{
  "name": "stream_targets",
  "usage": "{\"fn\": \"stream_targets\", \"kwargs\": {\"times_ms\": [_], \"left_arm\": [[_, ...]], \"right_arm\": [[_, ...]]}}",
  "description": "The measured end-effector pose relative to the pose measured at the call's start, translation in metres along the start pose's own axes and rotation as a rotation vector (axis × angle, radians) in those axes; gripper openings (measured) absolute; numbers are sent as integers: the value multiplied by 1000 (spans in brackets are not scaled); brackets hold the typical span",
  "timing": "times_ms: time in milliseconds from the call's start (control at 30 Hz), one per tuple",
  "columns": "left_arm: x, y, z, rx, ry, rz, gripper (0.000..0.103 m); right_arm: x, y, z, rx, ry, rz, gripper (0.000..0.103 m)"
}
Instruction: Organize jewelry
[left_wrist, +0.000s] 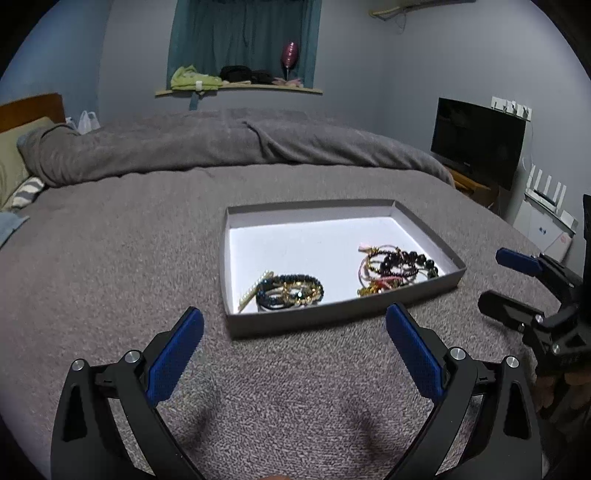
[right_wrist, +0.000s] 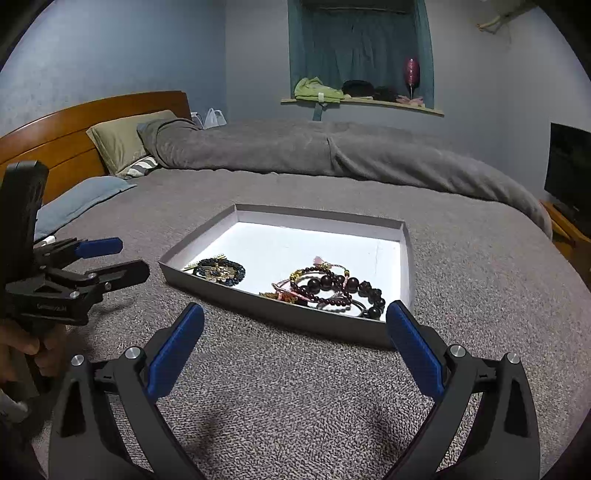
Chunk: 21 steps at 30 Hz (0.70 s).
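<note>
**Two piles of jewelry in the tray, both grippers empty**

Two clusters of jewelry lie in the shallow grey tray (left_wrist: 236, 325) on the bed, and I am holding nothing with either tool. My left gripper (left_wrist: 294, 345) has its blue-padded fingers spread wide over the grey blanket (left_wrist: 110, 277), just short of the tray's near wall, with only blanket between them. My right gripper (right_wrist: 294, 345) is spread just as wide, also above bare blanket, and its right finger pad (right_wrist: 410, 343) overlaps the tray's near corner in my right camera; whether it touches the cardboard I cannot tell.

Inside the tray, on its white floor, the left-hand pile (left_wrist: 290, 293) is a stack of dark blue and gold beaded bracelets, with a pearl-studded bar clip (left_wrist: 255, 290) lying against its left side. The right-hand pile (right_wrist: 332, 288) is a tangle of large dark red bead bracelets, thin pink cords and some gold chain, sitting near the tray's right wall. The two piles are well apart, with white floor between them, and both sit toward the near edge.

From each camera I can see the other gripper off to the side, open too, with a hand (right_wrist: 22, 350) wrapped around the left tool's handle. Beyond the tray, a rolled grey duvet (right_wrist: 332, 155) runs across the bed beneath a curtained window.
</note>
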<state>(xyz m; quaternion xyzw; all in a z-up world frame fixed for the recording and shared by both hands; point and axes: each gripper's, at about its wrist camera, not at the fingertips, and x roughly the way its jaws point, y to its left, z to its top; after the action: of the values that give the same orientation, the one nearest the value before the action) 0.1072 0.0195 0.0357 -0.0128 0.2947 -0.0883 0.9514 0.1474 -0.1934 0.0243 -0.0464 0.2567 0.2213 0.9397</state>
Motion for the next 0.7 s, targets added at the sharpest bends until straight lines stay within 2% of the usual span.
{"fn": "stream_targets", "kwargs": {"times_ms": [100,267,333,433,700], "left_arm": [[-1,-1,1,-2,-14,-4,98],[-9,-4,-4,0,-104,1,98],[-9,-6,-8,4,-134,-6,98],[-4,-12,-16,31,-137,10,98],[-4,-17,-20,59,-163,26,98]], "right_arm": [[-2,-1,0,4,-19,-15,97],[-11,-8,-6,60,-141,-28,97],[-7,-9,-10,61,-143,-57,97],[1,-8,-18,62,-121,-64,97],[-4,-2,-26,27,-152,-76,97]]}}
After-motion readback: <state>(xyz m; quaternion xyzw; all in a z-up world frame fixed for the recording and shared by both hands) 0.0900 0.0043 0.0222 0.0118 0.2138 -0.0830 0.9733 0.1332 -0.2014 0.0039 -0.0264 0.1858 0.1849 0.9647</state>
